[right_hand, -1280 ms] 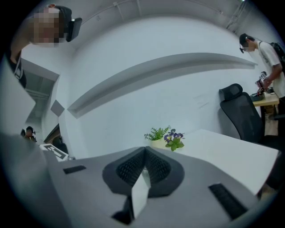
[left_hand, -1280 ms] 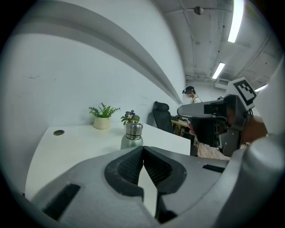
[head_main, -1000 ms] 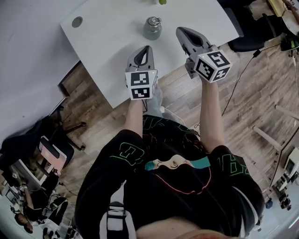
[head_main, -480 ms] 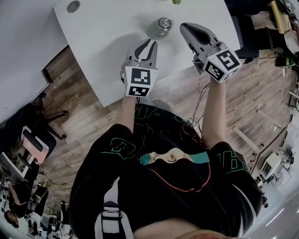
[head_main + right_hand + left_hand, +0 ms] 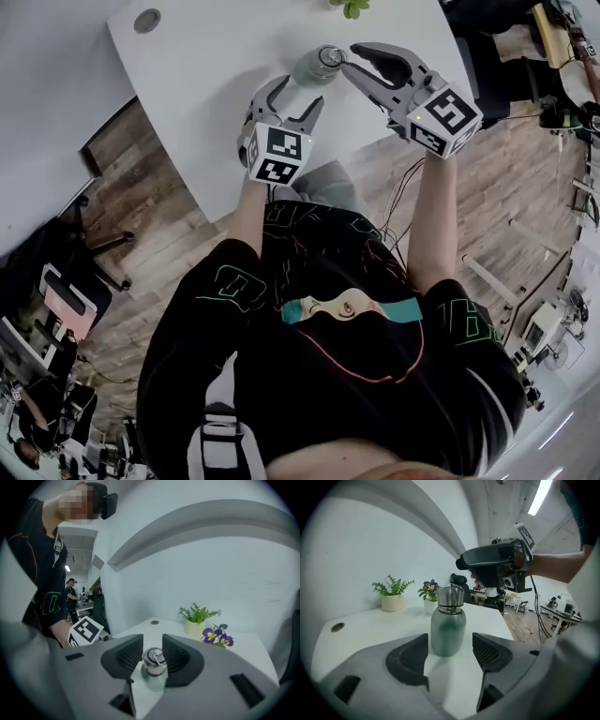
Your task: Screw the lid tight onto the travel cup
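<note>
A small steel travel cup [image 5: 312, 67] stands upright on the white table [image 5: 216, 84], with its ringed lid [image 5: 154, 657] on top. My left gripper [image 5: 294, 93] is just in front of the cup [image 5: 447, 626] at body height. Its jaws are opening and stand wide, and the cup is beyond the pads, untouched. My right gripper [image 5: 351, 58] hovers at the lid from the right and above. Its jaws are opening too, with the lid seen between the pads [image 5: 176, 656] and a small gap on each side. In the left gripper view, the right gripper [image 5: 494, 566] hangs above the cup.
A green plant in a pot [image 5: 393, 597] and a purple flower [image 5: 429, 591] stand at the table's back by the wall. A round cable hole [image 5: 146, 21] is at the far left of the table. The table's edge runs close under both grippers; wooden floor and office chairs lie beyond.
Both grippers have moved forward to the cup. The left jaws went from shut to wide apart, and the right jaws have parted around the lid.
</note>
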A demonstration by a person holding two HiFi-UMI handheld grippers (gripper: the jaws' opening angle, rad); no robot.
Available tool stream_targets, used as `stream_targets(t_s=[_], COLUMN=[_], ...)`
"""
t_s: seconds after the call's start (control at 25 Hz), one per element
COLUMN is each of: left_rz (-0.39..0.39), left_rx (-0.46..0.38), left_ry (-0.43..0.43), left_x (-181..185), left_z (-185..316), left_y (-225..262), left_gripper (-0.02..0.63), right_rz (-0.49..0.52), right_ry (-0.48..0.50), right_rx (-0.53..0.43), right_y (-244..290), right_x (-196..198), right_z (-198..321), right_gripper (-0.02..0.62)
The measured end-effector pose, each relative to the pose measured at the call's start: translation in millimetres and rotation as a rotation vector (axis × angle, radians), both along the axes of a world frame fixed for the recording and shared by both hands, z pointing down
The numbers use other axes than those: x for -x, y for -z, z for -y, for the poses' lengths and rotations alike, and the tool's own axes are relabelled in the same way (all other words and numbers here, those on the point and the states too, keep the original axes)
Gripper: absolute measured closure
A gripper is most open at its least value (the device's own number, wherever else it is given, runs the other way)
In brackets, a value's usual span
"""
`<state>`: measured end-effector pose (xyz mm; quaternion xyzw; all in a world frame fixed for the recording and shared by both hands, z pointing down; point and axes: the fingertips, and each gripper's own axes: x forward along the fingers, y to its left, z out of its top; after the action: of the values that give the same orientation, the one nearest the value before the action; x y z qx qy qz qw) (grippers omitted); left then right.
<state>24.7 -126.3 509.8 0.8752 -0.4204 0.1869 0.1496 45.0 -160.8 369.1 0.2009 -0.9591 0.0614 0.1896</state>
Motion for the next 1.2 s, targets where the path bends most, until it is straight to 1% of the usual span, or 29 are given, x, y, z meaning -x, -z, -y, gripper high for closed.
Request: stream_targets(t_s=[0.08,0.28,0.4,0.52,0.68,0.76,0.8,0.88,1.04,1.2], left_rz=[0.011,0.015,0.015,0.013,0.023,0.029,0.028,0.020,-0.007,-0.033], left_rx=[-0.003,-0.030,-0.030,-0.033,-0.048,-0.049,-0.050,-0.059,-0.086,-0.087], left_ry=[-0.023,-0.032,-0.054,-0.094,-0.158,-0.176,-0.177,-0.172,-0.182,-0.190], left_x=[-4,-7,-14,-18,-29,-34,-35,-32,-30,-29], left_z=[5,21,25,28,31,34,35,37,37,35], left_y=[-1,4,3,0,-3,-5,-5,-5,-3,-6], left_gripper=[0.276,0.252,0.241,0.230,0.230,0.232,0.236,0.267,0.268,0.268], right_rz=[-0.042,-0.157,-0.218,-0.238,-0.216,-0.200,-0.185,-0.146,-0.080,-0.001], right_ry=[0.019,0.088,0.123,0.145,0.151,0.152,0.150,0.148,0.142,0.150], right_rx=[0.006,0.033,0.027,0.036,0.068,0.088,0.099,0.125,0.171,0.204], right_y=[-3,-14,-20,-27,-34,-37,-38,-40,-45,-45], right_x=[2,5,4,9,7,3,2,3,2,8], right_z=[-1,0,-1,2,8,10,11,12,14,17], right_gripper=[0.447,0.400,0.399,0.389,0.373,0.362,0.358,0.346,0.341,0.341])
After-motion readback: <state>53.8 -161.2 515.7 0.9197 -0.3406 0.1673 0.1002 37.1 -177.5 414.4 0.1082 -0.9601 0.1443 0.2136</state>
